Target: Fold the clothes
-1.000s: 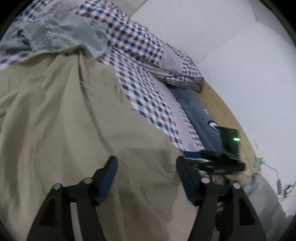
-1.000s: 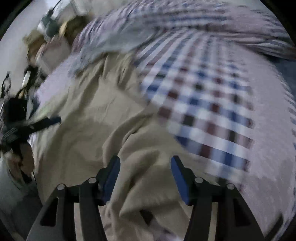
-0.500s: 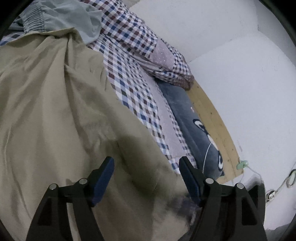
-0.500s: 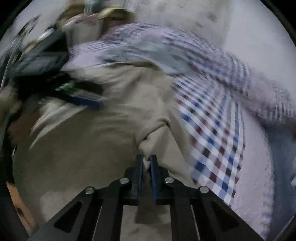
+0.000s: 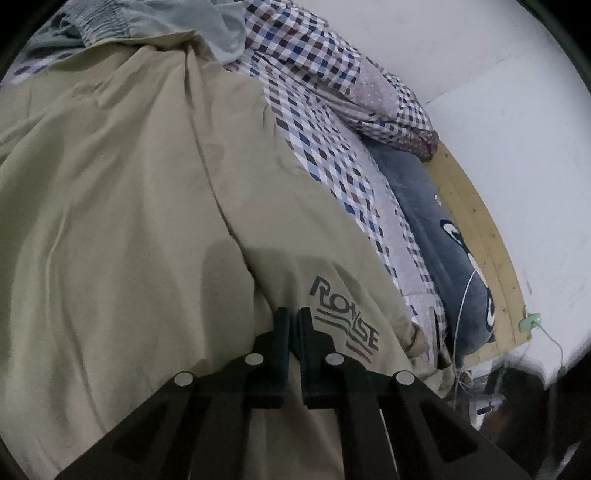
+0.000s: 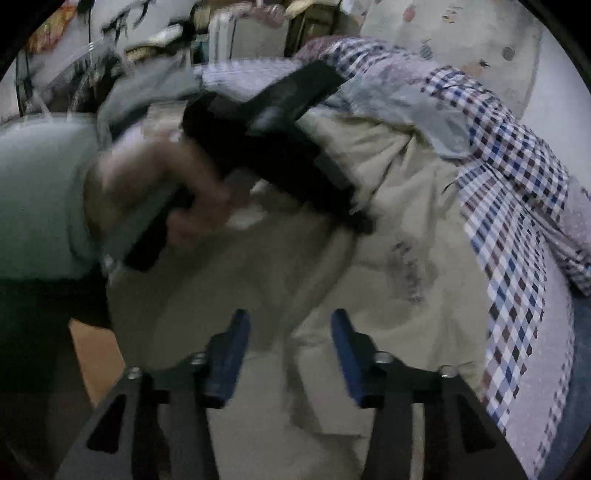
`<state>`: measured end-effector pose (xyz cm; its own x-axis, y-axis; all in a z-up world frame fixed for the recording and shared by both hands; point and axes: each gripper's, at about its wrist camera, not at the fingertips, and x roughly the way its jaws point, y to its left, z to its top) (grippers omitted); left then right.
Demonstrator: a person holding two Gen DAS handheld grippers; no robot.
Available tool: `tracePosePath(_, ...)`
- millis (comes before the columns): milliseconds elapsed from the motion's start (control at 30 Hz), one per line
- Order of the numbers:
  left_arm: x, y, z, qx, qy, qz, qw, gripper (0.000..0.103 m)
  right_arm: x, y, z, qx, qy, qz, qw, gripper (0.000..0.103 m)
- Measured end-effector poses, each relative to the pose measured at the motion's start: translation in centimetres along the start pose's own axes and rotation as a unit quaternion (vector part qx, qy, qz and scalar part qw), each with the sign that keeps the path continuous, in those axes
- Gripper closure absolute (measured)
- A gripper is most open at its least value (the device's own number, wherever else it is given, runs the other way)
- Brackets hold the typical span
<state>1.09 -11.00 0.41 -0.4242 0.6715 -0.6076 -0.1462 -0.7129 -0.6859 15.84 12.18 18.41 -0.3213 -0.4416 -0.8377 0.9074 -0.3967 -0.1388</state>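
White wall and a wooden bed frame (image 5: 476, 206) ring the scene; over the checked bedsheet (image 5: 332, 162) lies the beige garment (image 5: 122, 206), spread wide across the bed, its length running away from the near edge toward the far side where a grey-green garment (image 5: 147, 22) is bunched up against it. Left gripper (image 5: 291, 325) has its fingers drawn together, and they look clamped on a ridge of the beige cloth right beside the printed logo (image 5: 345, 319), close to the garment's right-hand border where the sheet begins; right gripper (image 6: 290, 332) hangs with fingers wide apart, nothing between them, above the near-edge cloth, and the picture is blurred. Seen from the right side, the left gripper sits up and to the left, further in over the garment, the person's left hand (image 6: 177, 192) wrapped on its handle; so the free cloth lies straight ahead of and just under the open right gripper. My read: the left has its hold, and the right is nearer the loose near edge, so the next pinch falls to it.
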Motion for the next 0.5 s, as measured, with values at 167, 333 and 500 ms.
tracePosePath(167,0.1,0.3,0.3,-0.002,0.002,-0.001,1.0000,0.100,3.1,-8.6,-0.2,0.100,0.015,-0.004,0.995,0.039)
tracePosePath(333,-0.3,0.5,0.6,-0.003,-0.005,0.000,1.0000,0.100,8.0,-17.3,-1.0,0.206,0.050,-0.014,0.977,0.039)
tracePosePath(500,-2.2,2.0,1.4,-0.035,-0.033,-0.017,0.9987,0.100,11.9,-21.8,-0.9,0.252,0.065,-0.001,0.965,0.045)
